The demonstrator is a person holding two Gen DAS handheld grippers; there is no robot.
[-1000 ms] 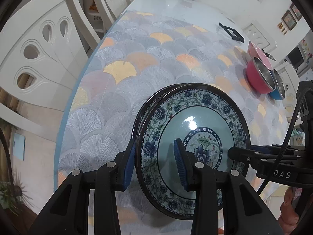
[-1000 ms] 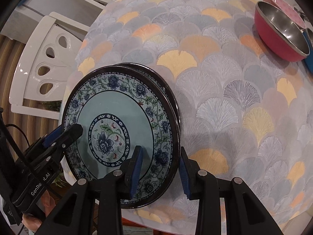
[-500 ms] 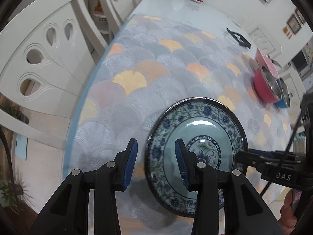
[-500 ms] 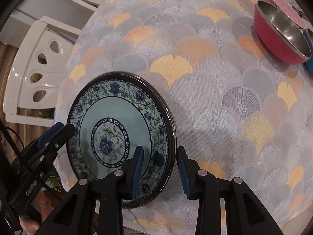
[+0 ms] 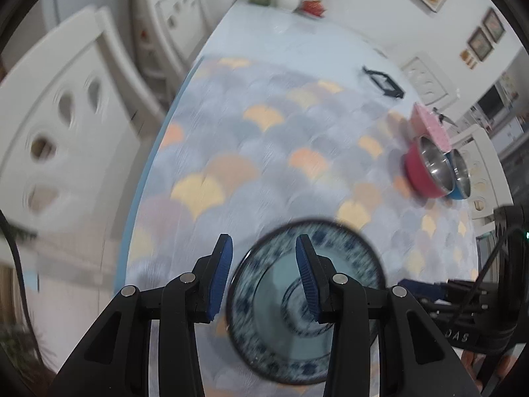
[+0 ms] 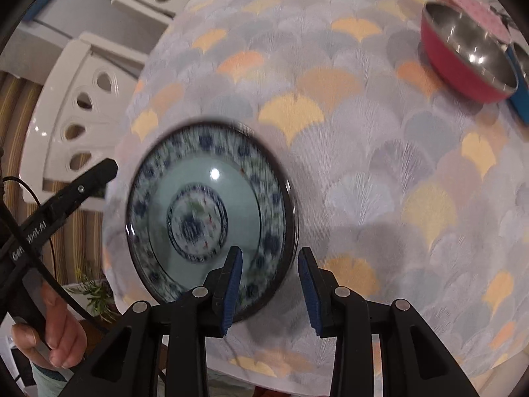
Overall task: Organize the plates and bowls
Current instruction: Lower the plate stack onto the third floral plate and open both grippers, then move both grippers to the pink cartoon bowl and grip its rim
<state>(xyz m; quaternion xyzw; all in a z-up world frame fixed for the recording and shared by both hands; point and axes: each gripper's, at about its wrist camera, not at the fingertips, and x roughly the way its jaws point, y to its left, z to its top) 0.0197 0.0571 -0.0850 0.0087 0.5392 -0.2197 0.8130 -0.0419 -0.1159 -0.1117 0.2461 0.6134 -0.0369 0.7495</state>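
Left wrist view, counts first: one round blue-and-white floral plate with a dark rim (image 5: 271,347), blurred; whether another plate sits under it cannot be told. Three bowls stand clustered at the far right of the table: a red bowl with a steel inside (image 5: 423,178), a blue bowl with a steel inside (image 5: 461,182) touching it, and a pink speckled bowl (image 5: 429,125) just behind. One small black frame-like object (image 5: 383,82) lies farther along. Two white cut-out chairs (image 5: 59,132) stand at the left edge.

The plate lies flat on the fan-patterned tablecloth (image 5: 264,165), near the table's front-left corner. The left gripper (image 5: 264,274) hangs above it with jaws parted and nothing clamped. Its right pad overlaps the plate in the view, and its left pad stands off the rim.

Right wrist view: the right gripper (image 6: 269,284) is also parted. The plate's near rim runs between its pads and neither pad presses on it. A hand (image 6: 62,330) at lower left holds the other tool.

Open cloth runs wide between the plate and the bowls. The tablecloth's left edge falls close beside the plate.
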